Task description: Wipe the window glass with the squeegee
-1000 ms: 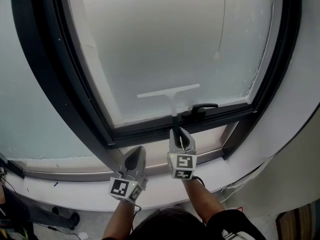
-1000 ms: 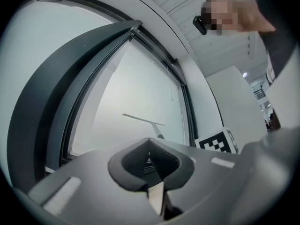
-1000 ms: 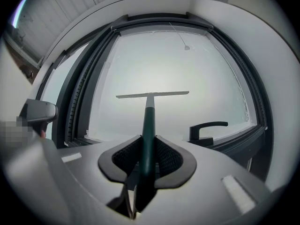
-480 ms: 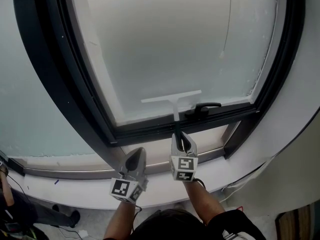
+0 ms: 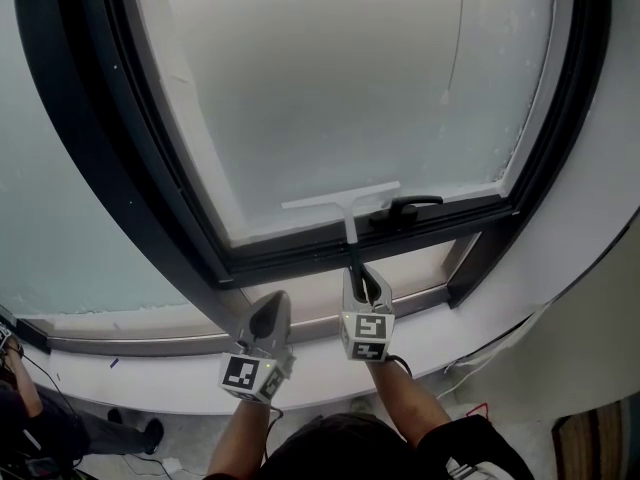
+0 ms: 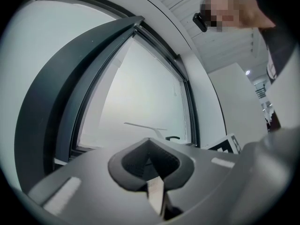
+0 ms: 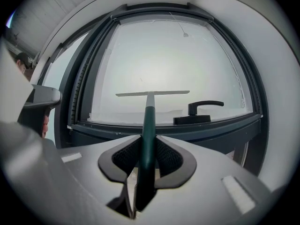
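The squeegee [image 5: 346, 202] has a pale blade lying flat on the frosted window glass [image 5: 340, 78] near the pane's lower edge, and a dark green handle [image 7: 149, 125]. My right gripper [image 5: 361, 286] is shut on that handle, below the dark bottom frame. In the right gripper view the blade [image 7: 152, 93] runs level across the glass [image 7: 159, 55]. My left gripper [image 5: 268, 320] hangs lower left of the right one, shut, with nothing between its jaws. From the left gripper view the squeegee [image 6: 145, 126] shows small and far off on the glass.
A black window handle [image 5: 402, 208] sits on the bottom frame just right of the squeegee. The dark window frame [image 5: 150, 168] curves up the left side. A white sill [image 5: 150, 383] runs below. A person [image 6: 234, 8] shows at the upper right of the left gripper view.
The squeegee blade sits slightly lower on the pane, closer to the bottom frame and black handle, than a second ago. Both grippers have barely shifted.
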Demonstrator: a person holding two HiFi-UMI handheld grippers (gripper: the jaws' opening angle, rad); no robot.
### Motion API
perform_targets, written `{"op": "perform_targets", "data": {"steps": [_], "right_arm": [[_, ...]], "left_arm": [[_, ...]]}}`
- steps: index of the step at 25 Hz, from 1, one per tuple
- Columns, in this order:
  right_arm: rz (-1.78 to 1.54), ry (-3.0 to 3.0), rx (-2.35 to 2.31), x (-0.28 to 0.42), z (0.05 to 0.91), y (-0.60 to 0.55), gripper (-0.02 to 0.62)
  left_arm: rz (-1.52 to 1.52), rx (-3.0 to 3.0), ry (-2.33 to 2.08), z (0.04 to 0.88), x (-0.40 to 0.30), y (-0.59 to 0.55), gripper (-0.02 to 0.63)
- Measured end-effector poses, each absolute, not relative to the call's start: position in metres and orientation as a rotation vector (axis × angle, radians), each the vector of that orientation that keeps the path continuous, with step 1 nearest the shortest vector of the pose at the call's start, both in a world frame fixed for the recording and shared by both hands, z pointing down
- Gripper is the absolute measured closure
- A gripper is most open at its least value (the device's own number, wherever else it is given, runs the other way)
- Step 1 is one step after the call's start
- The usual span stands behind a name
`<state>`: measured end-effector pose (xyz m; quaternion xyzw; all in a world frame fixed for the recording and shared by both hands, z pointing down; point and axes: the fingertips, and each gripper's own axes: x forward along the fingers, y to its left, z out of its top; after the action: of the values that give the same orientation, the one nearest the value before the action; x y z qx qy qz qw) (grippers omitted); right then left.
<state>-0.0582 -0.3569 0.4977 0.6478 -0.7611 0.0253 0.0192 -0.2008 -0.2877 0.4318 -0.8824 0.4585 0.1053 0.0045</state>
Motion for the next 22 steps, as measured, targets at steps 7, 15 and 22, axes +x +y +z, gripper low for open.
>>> {"op": "perform_targets", "data": {"steps": [7,15,22], "right_arm": [[0.141,-2.352,1.995,-0.062,0.509,-0.355,0.500],[0.168,-2.333,1.971,-0.063,0.516,-0.352,0.500],[0.173,-2.336,1.997,-0.064,0.509,-0.346,0.500]], "left_arm": [[0.319,-2.774,1.413,0.434,-0.197,-0.287,0.607],[0.304,-2.761,1.398,0.434,-0.195,-0.285,0.607],[0.323,-2.779,1.399,0.437,-0.203,-0.279,0.607]]}}
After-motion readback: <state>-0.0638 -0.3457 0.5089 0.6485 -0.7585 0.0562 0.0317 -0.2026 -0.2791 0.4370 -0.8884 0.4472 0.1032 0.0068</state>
